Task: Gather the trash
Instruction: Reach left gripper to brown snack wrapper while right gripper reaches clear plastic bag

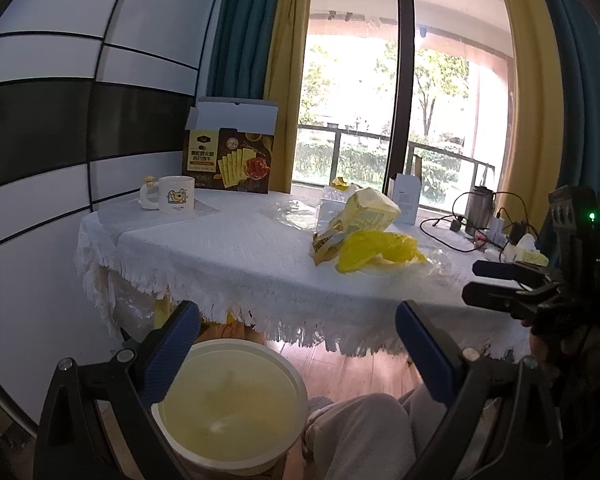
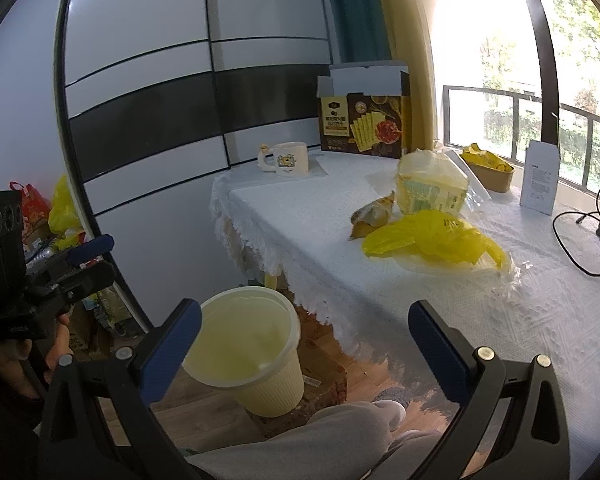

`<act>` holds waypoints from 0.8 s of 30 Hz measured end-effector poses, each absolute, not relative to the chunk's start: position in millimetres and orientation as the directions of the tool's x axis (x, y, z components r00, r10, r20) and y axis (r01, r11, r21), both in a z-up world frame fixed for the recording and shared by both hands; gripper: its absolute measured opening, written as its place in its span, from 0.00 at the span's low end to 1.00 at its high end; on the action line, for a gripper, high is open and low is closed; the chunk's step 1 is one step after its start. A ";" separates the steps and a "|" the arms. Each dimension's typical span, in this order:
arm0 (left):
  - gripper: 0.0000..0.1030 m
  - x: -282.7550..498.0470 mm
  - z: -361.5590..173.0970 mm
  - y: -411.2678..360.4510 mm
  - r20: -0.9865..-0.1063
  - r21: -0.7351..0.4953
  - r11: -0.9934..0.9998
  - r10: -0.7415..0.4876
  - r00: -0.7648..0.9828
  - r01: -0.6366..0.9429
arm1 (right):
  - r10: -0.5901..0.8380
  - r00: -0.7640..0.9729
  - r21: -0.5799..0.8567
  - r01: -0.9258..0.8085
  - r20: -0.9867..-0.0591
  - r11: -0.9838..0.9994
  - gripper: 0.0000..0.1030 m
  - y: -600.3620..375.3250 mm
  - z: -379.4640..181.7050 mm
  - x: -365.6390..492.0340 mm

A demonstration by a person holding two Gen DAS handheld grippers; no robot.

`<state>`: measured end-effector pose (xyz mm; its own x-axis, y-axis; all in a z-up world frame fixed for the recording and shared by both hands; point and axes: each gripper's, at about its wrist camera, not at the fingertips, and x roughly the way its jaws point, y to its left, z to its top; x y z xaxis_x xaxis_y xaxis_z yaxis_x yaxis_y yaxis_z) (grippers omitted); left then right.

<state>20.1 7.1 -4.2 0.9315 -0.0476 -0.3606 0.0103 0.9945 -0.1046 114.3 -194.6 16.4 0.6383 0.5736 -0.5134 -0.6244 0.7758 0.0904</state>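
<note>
Trash: yellow bag (image 2: 436, 238), wrappers (image 2: 374, 214) on counter (image 2: 300, 240), 1 o'clock; writing unreadable. Both hand-held grippers — left (image 1: 298, 354), right (image 2: 306, 350) — spread apart, empty.

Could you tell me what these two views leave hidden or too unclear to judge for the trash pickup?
- Underside of the table: both views, hidden by the fringed cloth.
- Yellow plastic bag contents: both views, hidden by its crumpled folds.
- Crumpled wrapper print: too small.
- Bin bottom: left wrist view blurred.
- Items by the wall: right wrist view, partly blocked by the left tongs.
</note>
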 end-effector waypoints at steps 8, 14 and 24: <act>0.95 80.8 -5.9 4.0 -0.410 -0.059 0.997 -0.060 0.910 0.039 | 0.511 0.675 0.108 -0.545 -0.533 0.832 1.00 -221.0 2.0 144.3; 0.95 140.7 -13.6 1.4 -0.464 -0.031 0.996 -0.088 0.882 0.083 | 0.465 0.698 0.121 -0.483 -0.545 0.867 1.00 -244.7 -10.8 179.6; 0.95 233.6 -24.4 -14.2 -0.520 -0.016 0.987 -0.144 0.842 0.159 | 0.400 0.734 0.143 -0.389 -0.549 0.910 1.00 -274.6 -21.7 230.9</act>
<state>233.6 -14.2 -24.4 0.8418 -0.1437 -0.5203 0.1588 0.9872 -0.0157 230.9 -274.6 -21.7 0.7340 0.4005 -0.5486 -0.3894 0.9099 0.1432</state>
